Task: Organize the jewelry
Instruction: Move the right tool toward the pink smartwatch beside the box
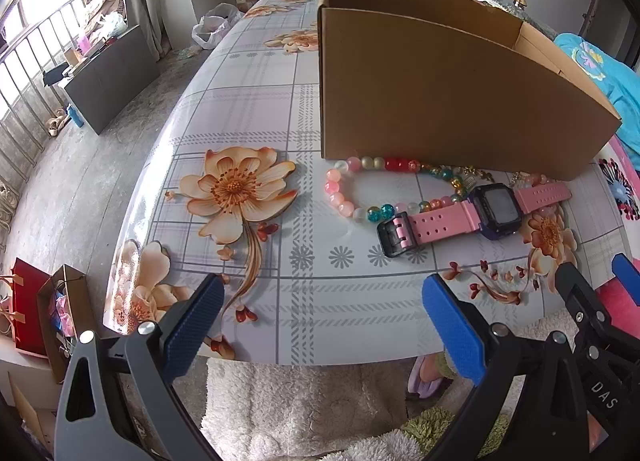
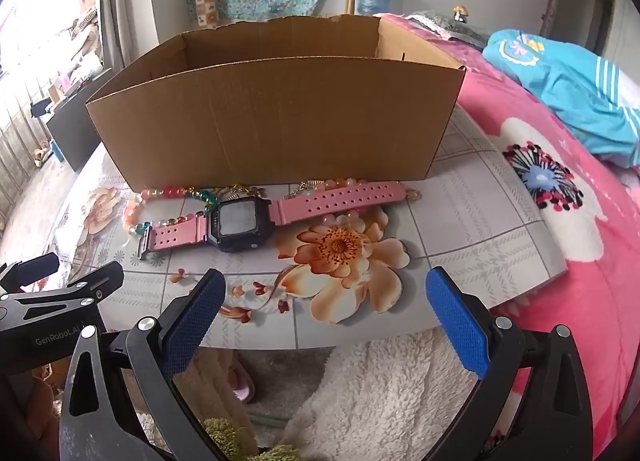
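Note:
A pink-strapped digital watch (image 1: 476, 215) (image 2: 240, 223) lies flat on the flowered table, just in front of an open cardboard box (image 1: 440, 89) (image 2: 272, 121). A bracelet of coloured beads (image 1: 360, 189) (image 2: 168, 201) curls beside and partly under the watch. A second strand of pale beads and a gold chain (image 2: 340, 185) peek out behind the strap. My left gripper (image 1: 322, 309) hovers open over the table's near edge, left of the watch, nothing between its blue pads. My right gripper (image 2: 326, 301) is open too, above the printed orange flower, short of the watch.
The table's near edge (image 1: 320, 361) runs just past my fingertips, with fluffy white fabric (image 2: 380, 401) below. A pink floral blanket (image 2: 560, 201) and a blue garment (image 2: 568, 101) lie to the right. On the floor at left are a dark panel (image 1: 108, 81) and bags (image 1: 40, 313).

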`<state>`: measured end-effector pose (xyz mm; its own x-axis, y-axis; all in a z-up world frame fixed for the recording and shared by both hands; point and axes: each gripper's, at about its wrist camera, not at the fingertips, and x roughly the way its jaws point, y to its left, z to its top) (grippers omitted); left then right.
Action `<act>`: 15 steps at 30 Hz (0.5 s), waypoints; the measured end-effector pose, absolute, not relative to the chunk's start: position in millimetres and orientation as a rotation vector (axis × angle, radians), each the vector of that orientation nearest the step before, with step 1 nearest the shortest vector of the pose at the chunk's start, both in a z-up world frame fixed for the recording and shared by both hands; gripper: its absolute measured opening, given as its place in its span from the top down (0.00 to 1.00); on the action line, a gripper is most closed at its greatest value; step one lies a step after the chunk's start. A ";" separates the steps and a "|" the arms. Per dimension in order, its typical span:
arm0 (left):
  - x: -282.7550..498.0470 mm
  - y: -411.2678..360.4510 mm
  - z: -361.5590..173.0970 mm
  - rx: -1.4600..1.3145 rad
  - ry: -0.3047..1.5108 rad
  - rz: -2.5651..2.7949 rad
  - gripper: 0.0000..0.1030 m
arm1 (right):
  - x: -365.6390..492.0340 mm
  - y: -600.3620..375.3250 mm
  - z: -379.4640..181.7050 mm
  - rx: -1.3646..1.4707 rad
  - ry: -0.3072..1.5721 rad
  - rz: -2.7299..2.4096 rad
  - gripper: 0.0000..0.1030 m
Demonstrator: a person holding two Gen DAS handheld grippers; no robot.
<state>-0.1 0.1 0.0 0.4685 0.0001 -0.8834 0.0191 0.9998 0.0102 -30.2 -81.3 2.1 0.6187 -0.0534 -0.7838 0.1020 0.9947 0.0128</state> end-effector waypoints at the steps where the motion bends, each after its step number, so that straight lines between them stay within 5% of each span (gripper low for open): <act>1: -0.1 -0.7 0.7 0.020 1.083 -0.011 0.06 | -29.5 -81.9 2.4 0.059 0.899 -0.089 0.06; 15: -7.0 -15.3 13.8 0.054 1.057 0.016 0.06 | -13.5 -97.1 6.0 0.083 0.855 -0.037 0.06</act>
<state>-7.0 -15.3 13.8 0.4917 0.0389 -0.8699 0.0130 0.9986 0.0521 -13.5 -97.1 6.0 0.6561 0.0007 -0.7546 0.0664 0.9961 0.0586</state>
